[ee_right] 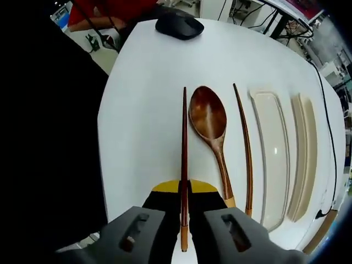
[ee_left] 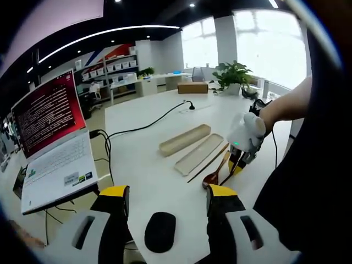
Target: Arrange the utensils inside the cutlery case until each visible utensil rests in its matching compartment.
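The laptop (ee_left: 52, 143) sits open at nine o'clock in the left gripper view, and the left gripper (ee_left: 168, 201) hangs low over the table (ee_left: 143, 165) with its yellow-tipped jaws wide apart and nothing between them, a mouse (ee_left: 160, 231) just beyond. Toward two o'clock from it lie the case (ee_left: 185, 139) and its lid (ee_left: 198, 153), side by side and well apart from this gripper. Just right of them the right gripper (ee_left: 240, 159) is down at the utensils, so it is clearly the nearer one. In the right gripper view, the right gripper (ee_right: 183, 190) has its jaws pinched on the handle end of a chopstick (ee_right: 184, 148), whose long axis runs straight out along the jaws toward twelve o'clock. At one o'clock lies the spoon (ee_right: 210, 124), bowl away and handle toward the gripper, with the second chopstick (ee_right: 245, 143) just past it and roughly parallel. Beyond that, at two to three o'clock, the lid (ee_right: 270, 148) and case (ee_right: 305, 154) lie lengthwise the same way. The held chopstick thus already lines up with the case, and I judge the carry to be mostly sideways to the right, over the spoon.
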Available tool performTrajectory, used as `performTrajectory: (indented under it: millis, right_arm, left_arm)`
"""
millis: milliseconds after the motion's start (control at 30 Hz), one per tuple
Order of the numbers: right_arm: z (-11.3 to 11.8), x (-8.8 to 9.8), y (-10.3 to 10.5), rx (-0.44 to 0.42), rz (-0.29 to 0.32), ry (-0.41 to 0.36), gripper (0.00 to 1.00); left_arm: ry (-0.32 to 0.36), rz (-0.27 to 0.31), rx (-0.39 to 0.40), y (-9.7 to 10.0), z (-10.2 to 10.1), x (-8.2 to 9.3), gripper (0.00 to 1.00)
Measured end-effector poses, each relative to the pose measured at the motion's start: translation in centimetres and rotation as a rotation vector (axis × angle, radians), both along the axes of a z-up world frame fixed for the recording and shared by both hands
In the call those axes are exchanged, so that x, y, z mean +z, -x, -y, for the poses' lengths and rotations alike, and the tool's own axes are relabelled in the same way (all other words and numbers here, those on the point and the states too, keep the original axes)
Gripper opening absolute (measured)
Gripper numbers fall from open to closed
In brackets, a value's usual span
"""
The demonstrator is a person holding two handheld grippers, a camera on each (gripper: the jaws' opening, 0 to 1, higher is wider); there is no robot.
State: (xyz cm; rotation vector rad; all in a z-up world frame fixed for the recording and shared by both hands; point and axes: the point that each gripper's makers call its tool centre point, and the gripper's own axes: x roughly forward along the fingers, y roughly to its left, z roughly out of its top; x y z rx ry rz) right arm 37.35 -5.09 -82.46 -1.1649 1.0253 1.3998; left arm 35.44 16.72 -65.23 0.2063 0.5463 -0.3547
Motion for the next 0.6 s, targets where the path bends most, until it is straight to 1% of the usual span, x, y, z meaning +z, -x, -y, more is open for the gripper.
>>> performTrajectory:
  millis: [300,600]
  right_arm:
    - [0.01,-0.04,-0.04,-0.020,-0.013,-0.009,0.01]
    - [0.04,-0.11,-0.03,-0.032,-0.016,-0.010,0.01]
  left_arm:
    - [-0.005,0.002,-0.005,-0.05,-0.29,-0.04,0.57]
    - [-0.003,0.000,-0.007,0.06,0.02,-0.20,0.57]
